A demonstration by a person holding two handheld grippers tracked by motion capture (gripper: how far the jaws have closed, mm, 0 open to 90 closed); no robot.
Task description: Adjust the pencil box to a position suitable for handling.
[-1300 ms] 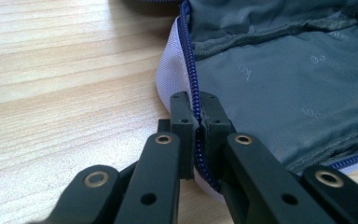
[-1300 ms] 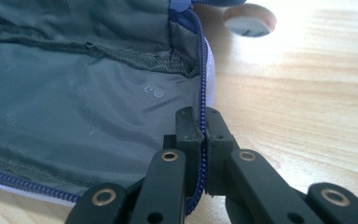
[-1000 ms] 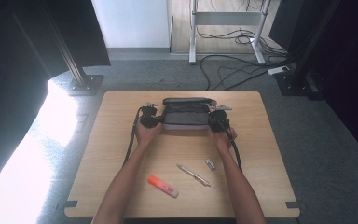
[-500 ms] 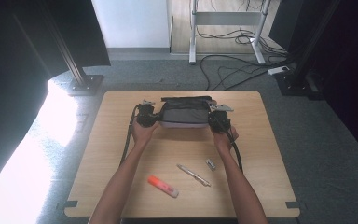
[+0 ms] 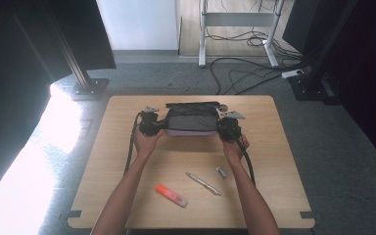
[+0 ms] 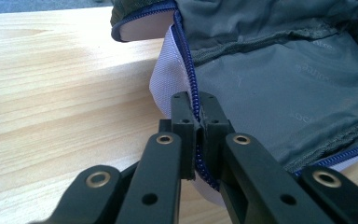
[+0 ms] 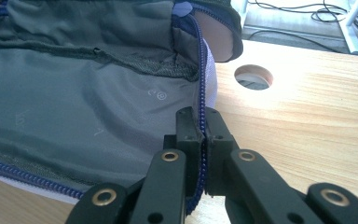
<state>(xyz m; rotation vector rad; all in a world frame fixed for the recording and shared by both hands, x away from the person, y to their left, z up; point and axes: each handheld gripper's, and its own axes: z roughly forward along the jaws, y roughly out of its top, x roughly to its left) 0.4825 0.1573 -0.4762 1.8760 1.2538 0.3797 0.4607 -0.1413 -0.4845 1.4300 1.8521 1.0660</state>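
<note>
I hold the pouch open: left gripper and right gripper each pinch its zipper edge, so the pen can go in.

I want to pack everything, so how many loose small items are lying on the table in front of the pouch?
3: an orange highlighter nearest the table's front edge, a silver pen to its right, and a small grey cap-like piece right of the pen. Others could be hidden inside the open pouch.
</note>
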